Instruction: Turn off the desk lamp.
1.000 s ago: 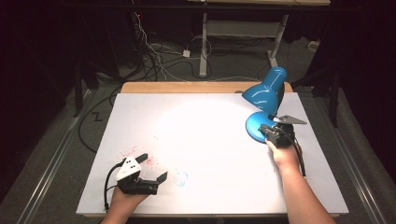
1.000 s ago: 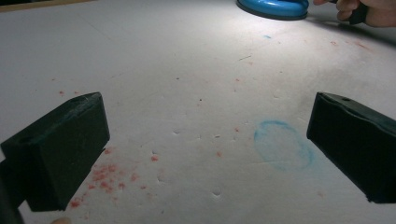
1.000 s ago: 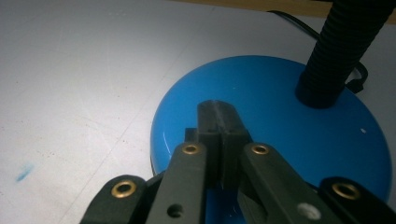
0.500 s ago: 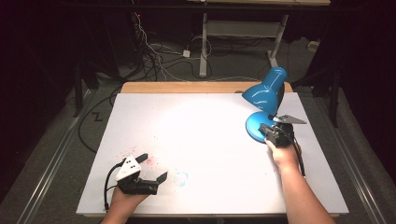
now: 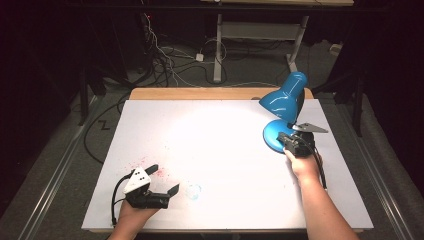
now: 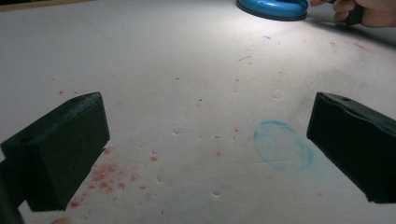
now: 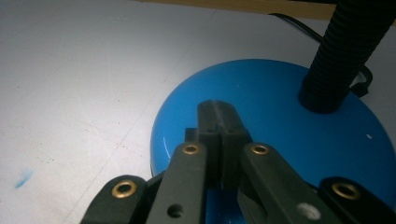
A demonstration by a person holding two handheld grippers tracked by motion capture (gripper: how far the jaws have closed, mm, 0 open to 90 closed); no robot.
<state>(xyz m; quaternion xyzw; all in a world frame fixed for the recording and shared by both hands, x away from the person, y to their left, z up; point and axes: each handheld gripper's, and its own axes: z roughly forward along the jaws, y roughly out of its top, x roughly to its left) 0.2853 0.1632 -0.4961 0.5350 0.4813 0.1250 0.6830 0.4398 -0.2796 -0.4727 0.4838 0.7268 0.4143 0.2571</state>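
A blue desk lamp (image 5: 285,102) stands lit at the back right of the white table top (image 5: 220,135), its round base (image 5: 272,135) flat on the surface. My right gripper (image 5: 283,138) is shut with nothing between its jaws. In the right gripper view its closed tips (image 7: 218,109) lie over the top of the lamp base (image 7: 289,98), near the black ribbed neck (image 7: 345,51). My left gripper (image 5: 164,178) rests at the front left, wide open and holding nothing. Bare table shows between its jaws, around the left gripper's midpoint (image 6: 205,140).
A faint blue ring mark (image 6: 282,144) and red specks (image 6: 107,172) stain the table by the left gripper. The lamp's black cord (image 7: 362,77) trails behind the base. A wooden strip (image 5: 200,93) edges the table's far side, with cables (image 5: 165,55) on the dark floor beyond.
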